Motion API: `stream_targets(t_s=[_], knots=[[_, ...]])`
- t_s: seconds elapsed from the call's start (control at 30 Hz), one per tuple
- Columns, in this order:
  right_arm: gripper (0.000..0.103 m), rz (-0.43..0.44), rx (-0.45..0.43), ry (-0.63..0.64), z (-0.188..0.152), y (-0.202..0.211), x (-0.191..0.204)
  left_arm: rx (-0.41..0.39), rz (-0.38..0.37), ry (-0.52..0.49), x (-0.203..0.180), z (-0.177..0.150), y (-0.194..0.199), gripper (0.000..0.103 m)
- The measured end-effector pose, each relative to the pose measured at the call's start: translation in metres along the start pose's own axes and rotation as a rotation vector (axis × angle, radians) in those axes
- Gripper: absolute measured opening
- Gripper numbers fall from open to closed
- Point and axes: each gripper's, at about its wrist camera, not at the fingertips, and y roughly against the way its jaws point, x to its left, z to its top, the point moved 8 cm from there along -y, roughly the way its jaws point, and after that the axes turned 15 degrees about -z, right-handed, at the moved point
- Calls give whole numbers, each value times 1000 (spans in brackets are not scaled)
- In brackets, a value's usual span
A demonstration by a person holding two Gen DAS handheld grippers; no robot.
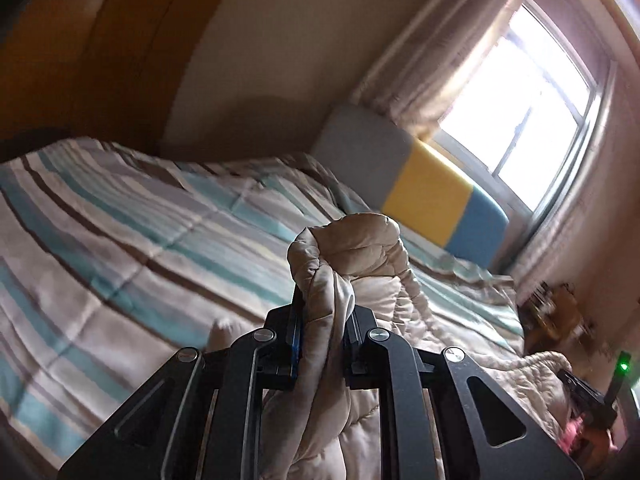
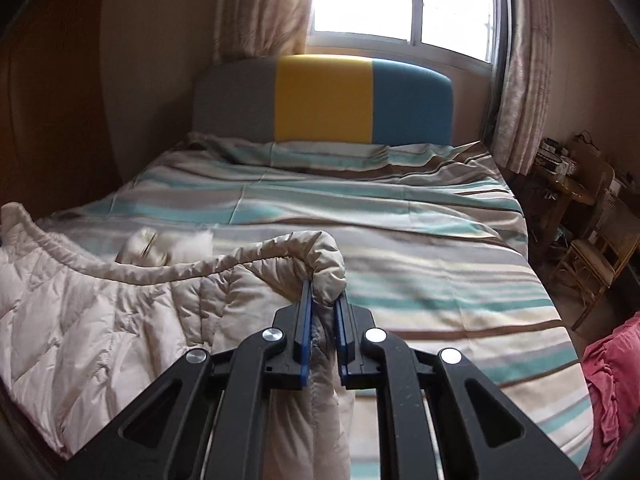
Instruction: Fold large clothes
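Observation:
A beige quilted puffer jacket [image 2: 100, 312] is held up over the bed by both grippers. My left gripper [image 1: 324, 300] is shut on a bunched edge of the jacket [image 1: 348, 248]. My right gripper [image 2: 323, 300] is shut on a rolled hem corner of the jacket, and the fabric stretches away to the left. The right gripper also shows at the lower right of the left wrist view [image 1: 588, 396], on the same jacket. A white fluffy bit, maybe fur trim [image 2: 172, 246], lies behind the hem.
The bed has a striped teal, brown and cream cover [image 2: 400, 240] and a grey, yellow and blue headboard [image 2: 324, 98]. Behind it is a window with curtains [image 2: 400, 0]. Wooden chairs and clutter [image 2: 592, 216] stand at the right. A pink cloth [image 2: 612, 380] lies at the lower right.

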Motion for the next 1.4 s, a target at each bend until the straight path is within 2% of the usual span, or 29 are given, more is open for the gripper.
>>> stream_targets(t_s=[0.13, 0.27, 0.47, 0.67, 0.83, 0.97, 1.13, 1.2, 1.27, 1.3, 1.33, 1.4], knots=[[9, -28, 38, -82, 5, -37, 4, -14, 93, 8, 16, 5, -25, 15], [9, -74, 98, -73, -12, -81, 19, 43, 192, 15, 35, -9, -54, 15], [11, -142, 153, -15, -50, -124, 30, 138, 314, -45, 66, -49, -80, 15], [15, -180, 195, 35, -65, -149, 36, 164, 371, -123, 74, -73, -93, 15], [18, -219, 243, 106, -79, -166, 46, 226, 417, -149, 81, -88, -107, 21], [18, -269, 238, 159, -84, -172, 53, 287, 434, -140, 90, -95, -118, 27], [19, -307, 225, 186, -85, -174, 56, 298, 440, -146, 89, -95, -119, 29], [19, -305, 226, 185, -86, -173, 57, 305, 444, -153, 85, -93, -115, 34], [19, -299, 229, 179, -86, -173, 57, 332, 488, -150, 76, -89, -102, 36], [19, -299, 231, 179, -86, -173, 57, 317, 498, -145, 69, -86, -95, 37], [19, -299, 231, 179, -87, -173, 57, 269, 515, -140, 56, -80, -84, 41], [19, -300, 231, 180, -86, -172, 57, 178, 517, -157, 29, -70, -69, 68]])
